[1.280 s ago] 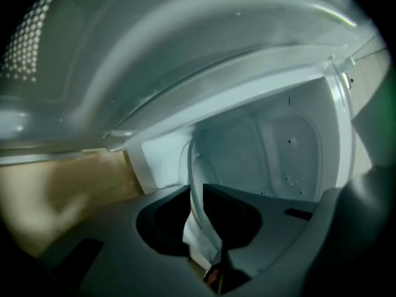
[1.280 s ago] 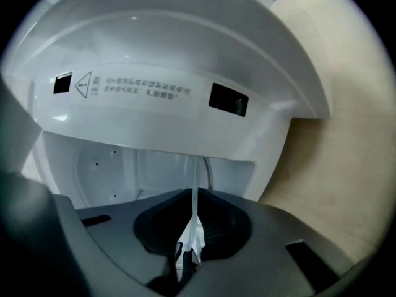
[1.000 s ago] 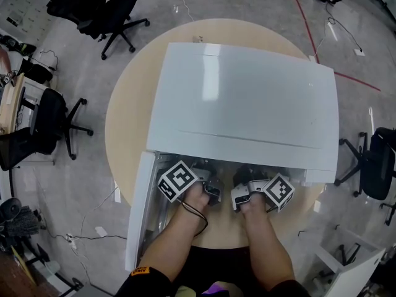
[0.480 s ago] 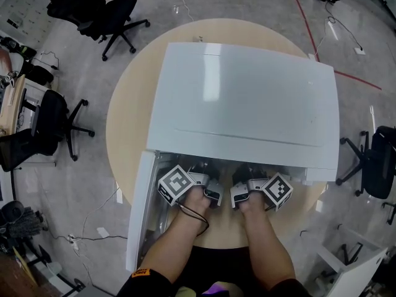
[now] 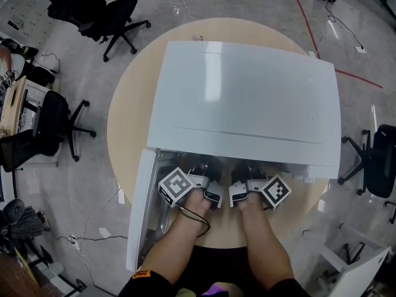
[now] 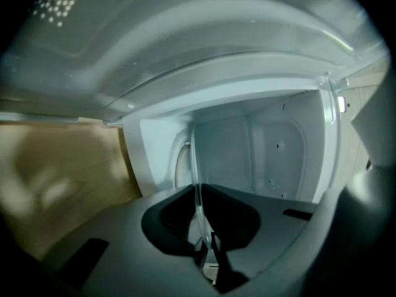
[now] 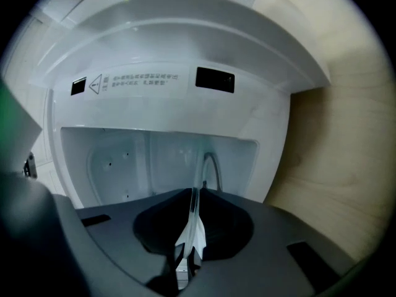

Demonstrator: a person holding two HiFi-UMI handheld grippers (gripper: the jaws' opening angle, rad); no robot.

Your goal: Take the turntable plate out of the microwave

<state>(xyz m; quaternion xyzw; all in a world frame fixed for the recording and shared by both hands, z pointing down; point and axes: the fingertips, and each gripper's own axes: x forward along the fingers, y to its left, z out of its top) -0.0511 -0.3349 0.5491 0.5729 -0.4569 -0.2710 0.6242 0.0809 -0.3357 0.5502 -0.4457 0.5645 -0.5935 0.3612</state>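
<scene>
With the door (image 5: 141, 209) open, the left gripper (image 6: 199, 193), its fingers having just closed, and the right gripper (image 7: 193, 197) both pinch the turntable plate (image 7: 202, 166) by its rim inside the microwave (image 5: 247, 98); pulling it out remains

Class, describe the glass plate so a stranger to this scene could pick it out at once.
A white microwave stands on the round wooden table, door open. At its mouth the left gripper, whose jaws have just been closing, and the right gripper each pinch the rim of the glass plate. It is the only see-through thing there, a thin clear edge.
</scene>
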